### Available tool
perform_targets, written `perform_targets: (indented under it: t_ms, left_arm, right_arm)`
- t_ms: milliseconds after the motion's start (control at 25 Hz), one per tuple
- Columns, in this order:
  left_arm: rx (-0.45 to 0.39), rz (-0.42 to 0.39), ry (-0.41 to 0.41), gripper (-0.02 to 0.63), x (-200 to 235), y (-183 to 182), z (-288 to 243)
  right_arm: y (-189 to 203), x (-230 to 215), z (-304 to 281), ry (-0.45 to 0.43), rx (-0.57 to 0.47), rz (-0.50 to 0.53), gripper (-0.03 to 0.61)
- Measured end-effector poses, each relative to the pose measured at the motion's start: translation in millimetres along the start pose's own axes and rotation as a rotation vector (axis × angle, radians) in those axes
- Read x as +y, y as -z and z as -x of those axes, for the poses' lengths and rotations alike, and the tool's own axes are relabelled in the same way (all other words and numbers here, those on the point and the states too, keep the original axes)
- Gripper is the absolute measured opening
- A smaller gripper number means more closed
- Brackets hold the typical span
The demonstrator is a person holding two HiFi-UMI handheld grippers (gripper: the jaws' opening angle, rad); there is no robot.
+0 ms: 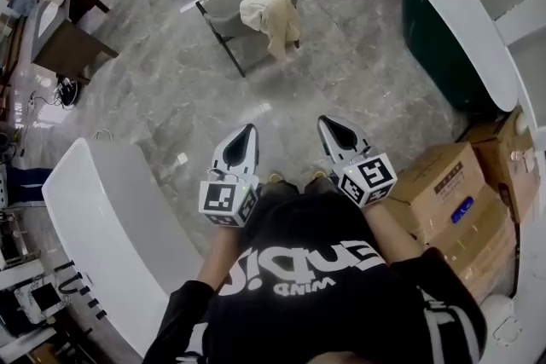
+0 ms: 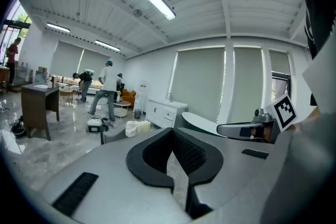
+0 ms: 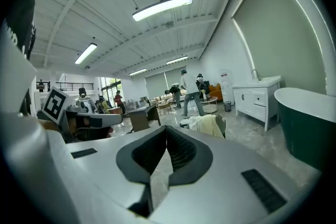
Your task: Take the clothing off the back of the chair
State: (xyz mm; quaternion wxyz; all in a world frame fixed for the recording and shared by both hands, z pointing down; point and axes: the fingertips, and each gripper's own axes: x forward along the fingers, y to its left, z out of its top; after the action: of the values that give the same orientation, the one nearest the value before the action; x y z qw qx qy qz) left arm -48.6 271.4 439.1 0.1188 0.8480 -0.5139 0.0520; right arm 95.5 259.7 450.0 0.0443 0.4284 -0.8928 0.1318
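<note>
Clothing (image 1: pixel 270 16): cream garment, draped over the back of the chair (image 1: pixel 223 6), one end hanging down. The chair stands on the marble floor (image 1: pixel 171 89), well apart from both grippers.
Left gripper (image 1: pixel 249 130): jaws clenched, tips together, nothing between them.
Right gripper (image 1: pixel 325 122): likewise clenched and empty.
Both are held side by side just in front of the person's torso, pointing toward the chair.
Cardboard boxes (image 1: pixel 444 183) sit at the person's right.
</note>
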Motion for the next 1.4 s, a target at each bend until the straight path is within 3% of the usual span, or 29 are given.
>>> perform_targets:
  t_ms: [360, 640, 1000, 1400]
  left_arm:
    - [-0.015, -0.007, 0.067, 0.014, 28.0, -2.8, -11.2]
    - [-0.016, 0.006, 0.087, 0.014, 54.6, -3.7, -46.6]
    - [-0.015, 0.010, 0.075, 0.014, 101.8, -19.3, -123.6]
    - [-0.019, 0.037, 0.036, 0.014, 141.0, -74.1, -216.9]
  right_arm:
    - [11.8, 3.7, -18.0, 0.087, -0.010, -0.012, 0.014]
    - [5.1, -10.0, -51.2, 0.102, -0.011, 0.019, 0.014]
    - [-11.3, -57.7, -128.9, 0.082, -0.008, 0.022, 0.014]
    - [-64.1, -130.3, -212.0, 0.037, -0.016, 0.021, 0.014]
